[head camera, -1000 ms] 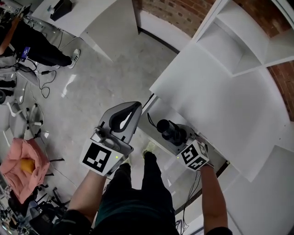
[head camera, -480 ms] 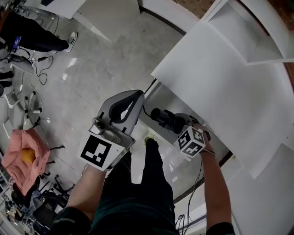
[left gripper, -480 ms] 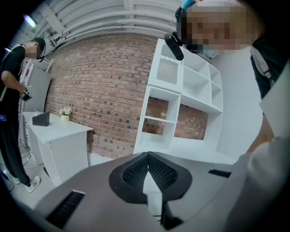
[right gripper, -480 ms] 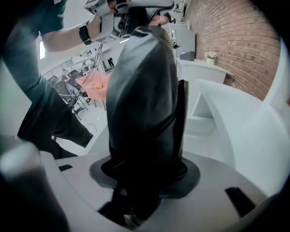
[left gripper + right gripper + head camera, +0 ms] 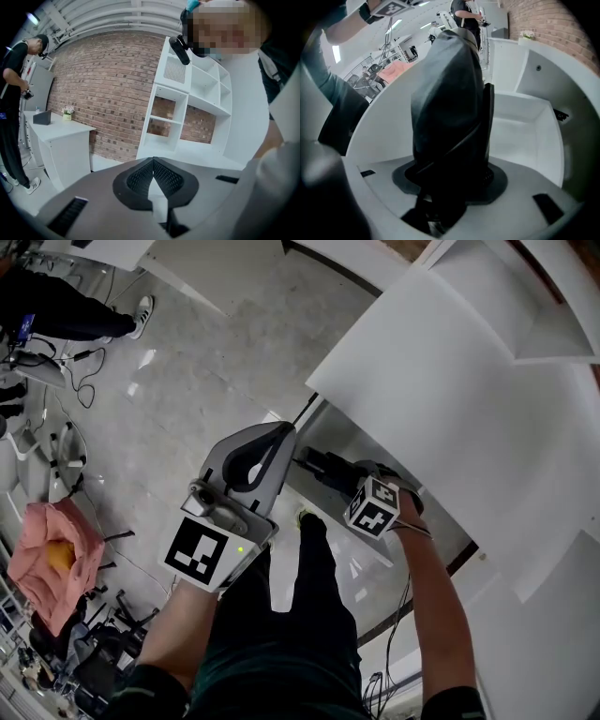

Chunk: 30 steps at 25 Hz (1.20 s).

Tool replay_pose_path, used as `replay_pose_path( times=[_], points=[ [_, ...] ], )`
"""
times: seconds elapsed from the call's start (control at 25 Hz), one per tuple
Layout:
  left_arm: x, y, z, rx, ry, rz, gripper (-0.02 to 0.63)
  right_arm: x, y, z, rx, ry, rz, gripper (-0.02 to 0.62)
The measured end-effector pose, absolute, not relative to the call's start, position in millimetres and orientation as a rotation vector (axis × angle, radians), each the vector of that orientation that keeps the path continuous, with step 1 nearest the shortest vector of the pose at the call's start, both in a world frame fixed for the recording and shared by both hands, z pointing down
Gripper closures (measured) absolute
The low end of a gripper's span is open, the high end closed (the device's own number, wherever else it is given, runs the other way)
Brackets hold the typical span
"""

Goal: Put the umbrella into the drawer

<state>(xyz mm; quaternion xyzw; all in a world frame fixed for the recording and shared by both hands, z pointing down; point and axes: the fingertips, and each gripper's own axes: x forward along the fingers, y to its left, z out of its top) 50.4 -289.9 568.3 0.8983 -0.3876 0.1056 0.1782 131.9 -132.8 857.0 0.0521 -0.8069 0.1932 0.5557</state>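
The right claw (image 5: 339,479), pinching the folded black umbrella (image 5: 447,103) between its jaws, angles it down at the open white drawer (image 5: 534,122) just ahead for stowing, while the left claw (image 5: 152,176), pressed together and empty, hangs alongside, clear of the opening.

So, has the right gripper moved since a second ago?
Yes. The right gripper, holding the umbrella, has sunk toward the open drawer, nearer the white cabinet top edge.

- Left tongs (image 5: 275,434): jaws together, nothing between them, pointing roughly level, left forearm (image 5: 183,634) bent in close.
- Right tongs (image 5: 451,168): tipped steeply down, jaws wide and clamped on the umbrella (image 5: 449,93), right forearm (image 5: 441,615) stretched forward.
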Motion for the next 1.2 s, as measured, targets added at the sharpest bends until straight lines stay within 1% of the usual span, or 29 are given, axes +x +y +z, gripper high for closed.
replay_pose_path(
  times=[0.28, 0.84, 1.2],
  points=[
    [52, -289, 573, 2.535, -1.099, 0.306, 0.6, 134, -124, 887, 0.13, -1.841, 0.529, 0.39],
    [42, -286, 577, 2.513, -1.13, 0.327, 0.6, 141, -116, 931, 0.136, -1.715, 0.538, 0.377],
    [36, -282, 573, 2.522, -1.12, 0.315, 0.6, 141, -117, 925, 0.158, -1.703, 0.634, 0.35]
  ],
)
